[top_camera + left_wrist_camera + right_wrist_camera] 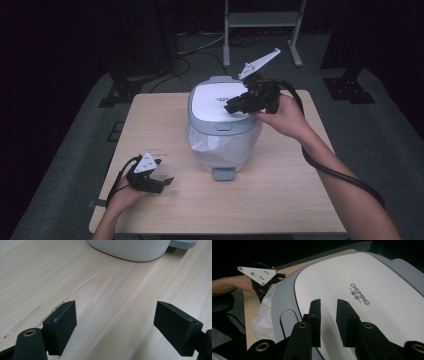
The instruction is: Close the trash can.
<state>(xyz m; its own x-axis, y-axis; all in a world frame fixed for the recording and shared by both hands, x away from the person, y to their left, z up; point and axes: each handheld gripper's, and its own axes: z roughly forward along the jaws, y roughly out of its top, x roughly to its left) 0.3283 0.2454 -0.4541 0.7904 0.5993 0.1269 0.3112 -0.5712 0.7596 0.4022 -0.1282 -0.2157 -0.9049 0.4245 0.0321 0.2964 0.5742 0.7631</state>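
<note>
A white pedal bin (223, 150) with a closed grey lid (215, 100) stands mid-table, and a plastic liner (202, 142) bulges under its rim. My right gripper (231, 107) hovers just over the lid's right side. In the right gripper view its jaws (329, 303) stand slightly apart above the lid (374, 285), with nothing between them. My left gripper (165, 182) rests low at the table's front left, pointing toward the bin. Its jaws (116, 320) are wide open over bare wood, with the bin's base (132, 250) farther ahead.
The bin's grey foot pedal (223, 173) juts toward the table's front. The wooden table (280, 200) has free room on both sides of the bin. A metal rack's legs (260, 20), dark stand bases (120, 92) and floor cables lie behind the table.
</note>
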